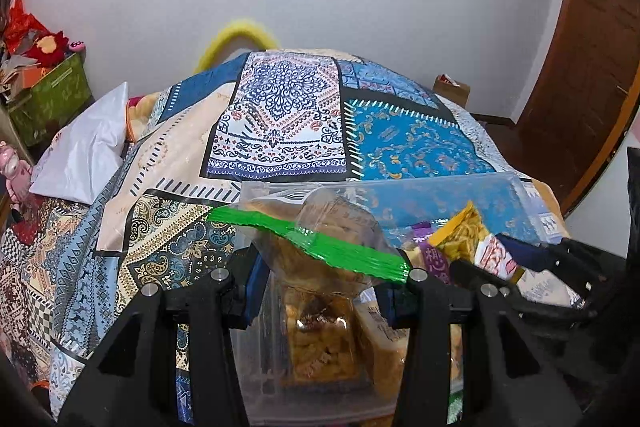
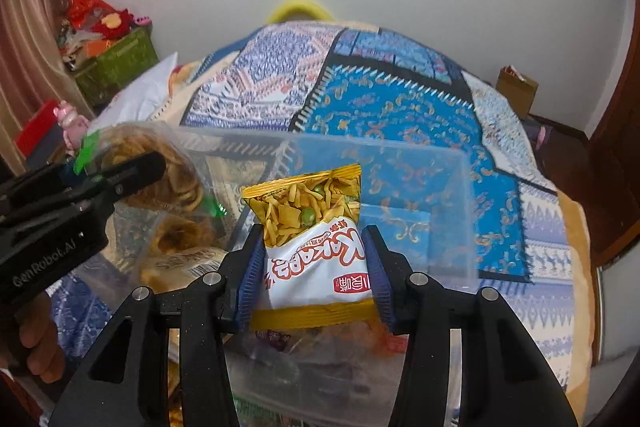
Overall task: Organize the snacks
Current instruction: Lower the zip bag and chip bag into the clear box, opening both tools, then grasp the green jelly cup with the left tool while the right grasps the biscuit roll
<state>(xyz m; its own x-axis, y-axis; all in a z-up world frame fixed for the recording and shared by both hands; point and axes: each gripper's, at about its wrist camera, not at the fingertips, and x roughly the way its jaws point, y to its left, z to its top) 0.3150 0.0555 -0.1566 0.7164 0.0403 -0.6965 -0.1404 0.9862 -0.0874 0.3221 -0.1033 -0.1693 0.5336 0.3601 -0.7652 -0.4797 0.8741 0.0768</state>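
The tub [image 2: 400,155] sits on the bed [image 2: 400,99], snack packs inside it. Over it, the left gripper [image 2: 132,173] holds a bag [image 2: 168,183] left of the right gripper's [image 2: 316,267] packet [image 2: 316,243].

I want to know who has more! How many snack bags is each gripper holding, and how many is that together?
Left gripper: 1, the clear bag with the green strip, golden-brown snacks inside.
Right gripper: 1, the yellow and white snack packet.
Total held: 2, so it's a tie.
More snacks lie in the clear plastic box below, too jumbled to count.
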